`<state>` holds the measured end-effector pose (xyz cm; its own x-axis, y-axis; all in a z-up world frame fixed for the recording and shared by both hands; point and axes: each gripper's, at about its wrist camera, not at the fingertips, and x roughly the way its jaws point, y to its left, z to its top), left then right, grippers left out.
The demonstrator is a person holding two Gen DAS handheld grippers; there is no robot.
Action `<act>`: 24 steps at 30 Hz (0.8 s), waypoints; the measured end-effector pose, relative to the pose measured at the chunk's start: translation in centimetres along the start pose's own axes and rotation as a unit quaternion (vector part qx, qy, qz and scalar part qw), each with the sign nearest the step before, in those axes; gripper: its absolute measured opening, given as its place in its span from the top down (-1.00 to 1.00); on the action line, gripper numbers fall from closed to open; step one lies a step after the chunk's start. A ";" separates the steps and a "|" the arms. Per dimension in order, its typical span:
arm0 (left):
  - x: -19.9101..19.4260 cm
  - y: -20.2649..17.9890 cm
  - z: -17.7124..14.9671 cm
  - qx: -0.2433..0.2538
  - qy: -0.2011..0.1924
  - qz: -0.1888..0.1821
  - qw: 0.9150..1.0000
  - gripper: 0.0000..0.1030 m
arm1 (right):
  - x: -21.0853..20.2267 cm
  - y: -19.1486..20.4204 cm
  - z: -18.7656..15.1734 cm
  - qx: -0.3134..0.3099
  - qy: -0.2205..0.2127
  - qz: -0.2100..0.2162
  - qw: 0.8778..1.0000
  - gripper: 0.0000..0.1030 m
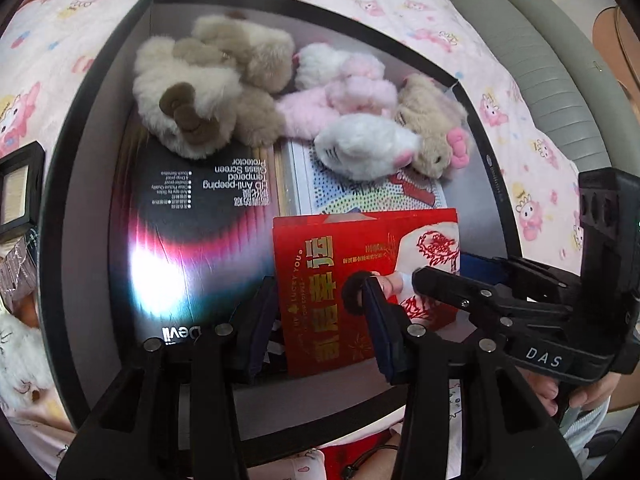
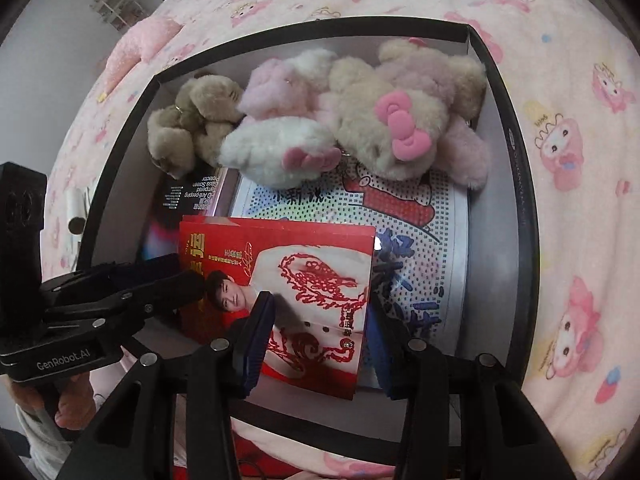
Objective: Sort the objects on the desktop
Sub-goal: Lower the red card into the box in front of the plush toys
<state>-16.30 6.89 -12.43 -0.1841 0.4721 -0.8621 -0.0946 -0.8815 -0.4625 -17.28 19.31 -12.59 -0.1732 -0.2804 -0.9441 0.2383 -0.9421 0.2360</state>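
A flat red printed pack [image 1: 320, 264] [image 2: 316, 280] hangs tilted just above the contents of a black box [image 1: 84, 248] [image 2: 516, 200]. My left gripper [image 1: 320, 320] [image 2: 182, 270] is shut on its left part, one finger on the printed face and the other against the edge. My right gripper [image 2: 320, 320] [image 1: 444, 270] grips the right part the same way. Under the pack lie a black screen-protector package [image 1: 200, 220] and a beaded cat picture [image 1: 372, 196] [image 2: 420, 232]. Several plush toys [image 1: 200, 92] [image 2: 400, 120] fill the box's far end.
The box rests on a pink cartoon-print bedsheet [image 2: 568, 160]. A small dark compact [image 1: 18, 192] and a white plush [image 1: 20, 360] lie outside its left wall. A grey padded headboard [image 1: 540, 60] runs along the right. A person's hand [image 1: 560, 392] holds the right gripper.
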 end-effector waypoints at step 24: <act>-1.0 1.4 -0.7 -0.037 -0.022 -0.064 0.997 0.22 | -0.2 -0.9 2.4 0.018 -0.050 -0.025 0.998 0.32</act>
<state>-15.59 5.18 -12.38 -0.2186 0.5783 -0.7860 -0.0473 -0.8108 -0.5834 -19.78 19.75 -12.01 -0.2785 -0.2478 -0.9279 0.1936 -0.9608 0.1985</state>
